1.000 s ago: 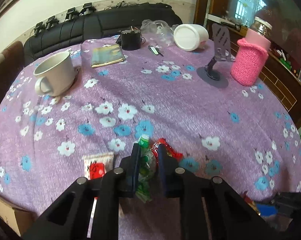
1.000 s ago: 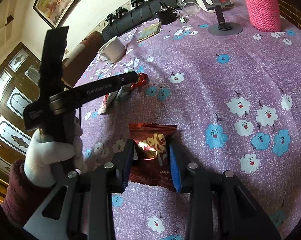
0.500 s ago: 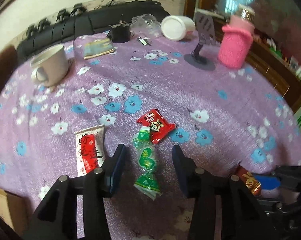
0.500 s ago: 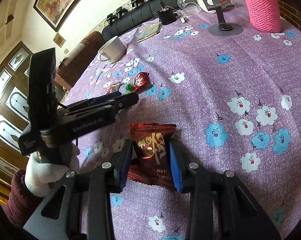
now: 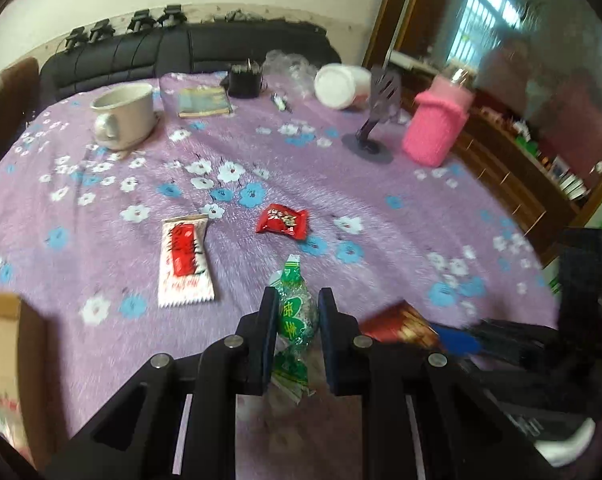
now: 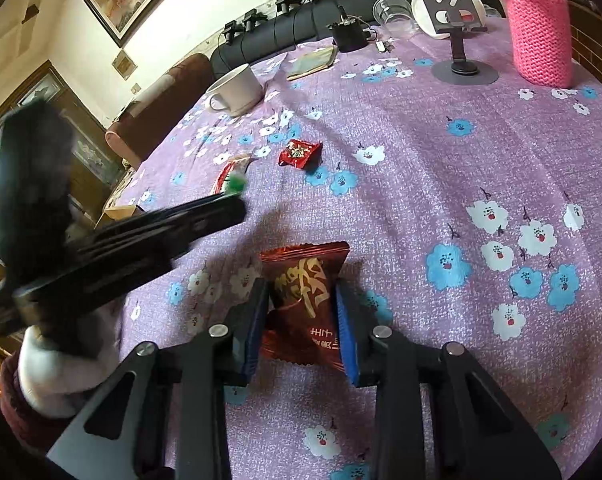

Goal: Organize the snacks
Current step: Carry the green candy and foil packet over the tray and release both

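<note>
The left gripper (image 5: 295, 332) is pinching a green candy (image 5: 295, 316) above the purple flowered tablecloth (image 5: 341, 184). The right gripper (image 6: 301, 312) is closing on a dark red snack packet (image 6: 305, 300) lying on the cloth. A red candy (image 5: 283, 222) and a white packet (image 5: 185, 260) are lying nearby; a cardboard box (image 5: 5, 344) is sitting at the left edge.
</note>
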`<state>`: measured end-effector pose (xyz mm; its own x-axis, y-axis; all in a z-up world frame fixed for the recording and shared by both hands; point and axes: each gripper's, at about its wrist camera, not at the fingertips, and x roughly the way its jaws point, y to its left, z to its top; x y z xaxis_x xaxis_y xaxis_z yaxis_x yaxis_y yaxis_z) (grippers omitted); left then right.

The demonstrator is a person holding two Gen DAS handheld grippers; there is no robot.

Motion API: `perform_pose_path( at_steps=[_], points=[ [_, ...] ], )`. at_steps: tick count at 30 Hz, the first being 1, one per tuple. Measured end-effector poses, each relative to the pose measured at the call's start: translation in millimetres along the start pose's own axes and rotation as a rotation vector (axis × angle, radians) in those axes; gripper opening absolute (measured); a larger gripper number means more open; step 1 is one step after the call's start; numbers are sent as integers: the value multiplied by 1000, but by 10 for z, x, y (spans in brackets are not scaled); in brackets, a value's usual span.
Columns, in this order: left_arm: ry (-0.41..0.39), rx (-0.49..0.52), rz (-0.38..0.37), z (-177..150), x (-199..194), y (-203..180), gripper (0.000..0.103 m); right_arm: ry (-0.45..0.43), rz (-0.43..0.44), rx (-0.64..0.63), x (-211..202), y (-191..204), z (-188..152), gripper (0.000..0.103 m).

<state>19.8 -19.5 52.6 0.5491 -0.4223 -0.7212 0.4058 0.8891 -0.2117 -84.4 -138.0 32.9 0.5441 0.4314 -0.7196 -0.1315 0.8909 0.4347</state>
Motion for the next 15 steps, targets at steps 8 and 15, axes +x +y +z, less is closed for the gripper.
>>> perform_pose_path(
  at_steps=[8,15],
  points=[
    [-159,-89,-82,-285,-839,18,19,-93,-13,-19,-99,6,-5,34],
    [-267,-229,-97,-791,-1451,360,19,-140,-68,12,-194,-4,-72,34]
  ],
)
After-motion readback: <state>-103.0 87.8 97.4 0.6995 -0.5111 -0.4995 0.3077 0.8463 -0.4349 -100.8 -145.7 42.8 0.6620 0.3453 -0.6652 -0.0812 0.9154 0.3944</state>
